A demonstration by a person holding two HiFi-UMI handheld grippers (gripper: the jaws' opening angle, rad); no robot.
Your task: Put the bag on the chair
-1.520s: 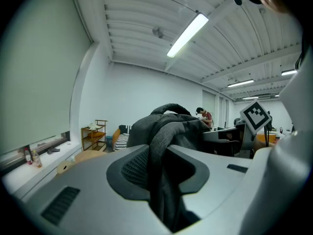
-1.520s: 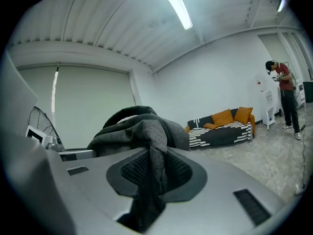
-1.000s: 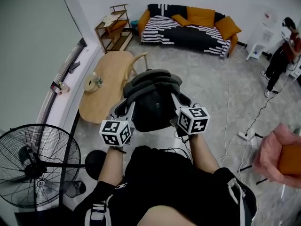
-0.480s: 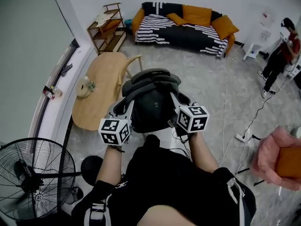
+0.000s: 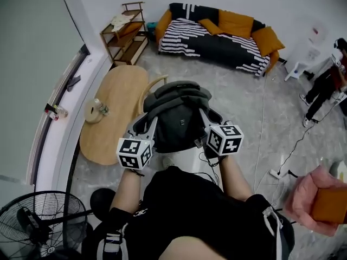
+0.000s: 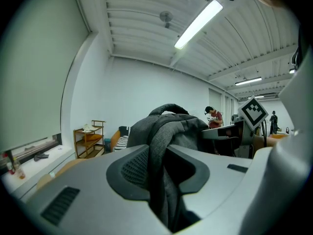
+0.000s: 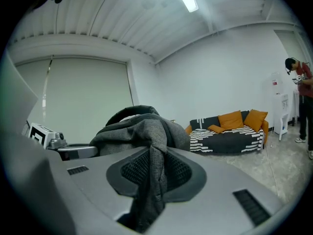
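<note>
Two hand-held grippers carry the load between them: the left gripper (image 5: 144, 125) has its jaws clamped on a fold of grey cloth at the bag's left side, and its own view shows that cloth pinched between the ribbed pads (image 6: 134, 168); the right gripper (image 5: 206, 117) is likewise closed on a gathered fold at the right side, the fabric bunched and hanging down through its jaws in the right gripper view. One bag (image 5: 179, 115), a dark grey backpack, hangs in the air in front of the person's chest, above the floor and not resting on anything I can make out. It looks soft and slack, since it slumps and creases where it is pinched, so I judge it will sag and swing rather than hold a shape; the woven cloth should not slip in the pads, and nothing about it looks fragile. Its weight seems moderate, and a grip on each side keeps it level; the one top handle loop (image 6: 168, 107) would be another firm place to take hold. Further out there are two chairs: one wooden chair (image 5: 153, 83) at the right edge of the one oval table (image 5: 111, 118), partly hidden behind the bag, and one pink armchair (image 5: 309, 196) well apart at the lower right; which is meant I cannot tell
</note>
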